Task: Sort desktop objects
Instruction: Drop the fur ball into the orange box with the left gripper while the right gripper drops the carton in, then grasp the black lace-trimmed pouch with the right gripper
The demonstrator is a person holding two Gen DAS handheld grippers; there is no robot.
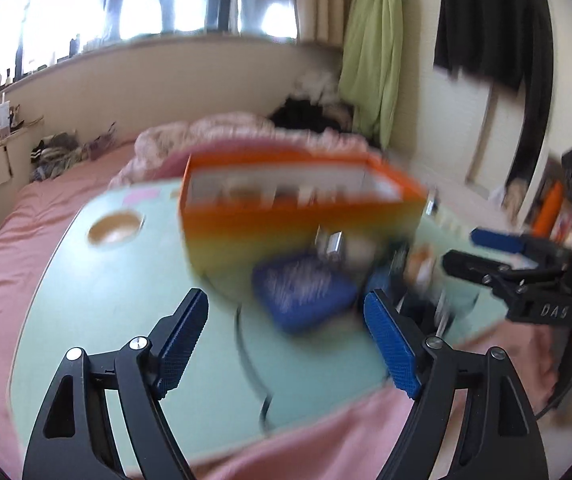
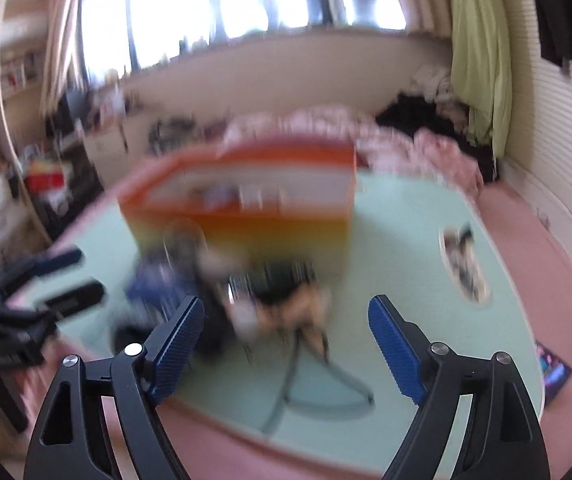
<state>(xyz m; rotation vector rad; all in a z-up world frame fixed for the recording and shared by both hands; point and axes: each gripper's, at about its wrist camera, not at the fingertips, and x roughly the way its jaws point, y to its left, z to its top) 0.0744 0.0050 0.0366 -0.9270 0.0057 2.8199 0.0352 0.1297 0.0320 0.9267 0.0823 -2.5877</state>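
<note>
Both views are heavily blurred; fine detail is not resolved. A pale green flat tabletop (image 1: 126, 288) is seen resting over a pink bedsheet (image 1: 26, 216); an orange open-topped rectangular storage box (image 1: 286, 208), fading to yellow at its base, is stood toward the far side of it. A dark blue flat rectangular case (image 1: 306, 296) is found just in front of the box, beside a smeared cluster of small items that cannot be identified; a thin dark cable (image 2: 286, 380) is laid across the near part of the table. The left gripper (image 1: 286, 336) is held above the near edge, its blue ribbed pads (image 1: 182, 340) spread wide, nothing between them; the right gripper (image 2: 286, 344) is likewise spread and empty over the cable; no object is touched by either.
</note>
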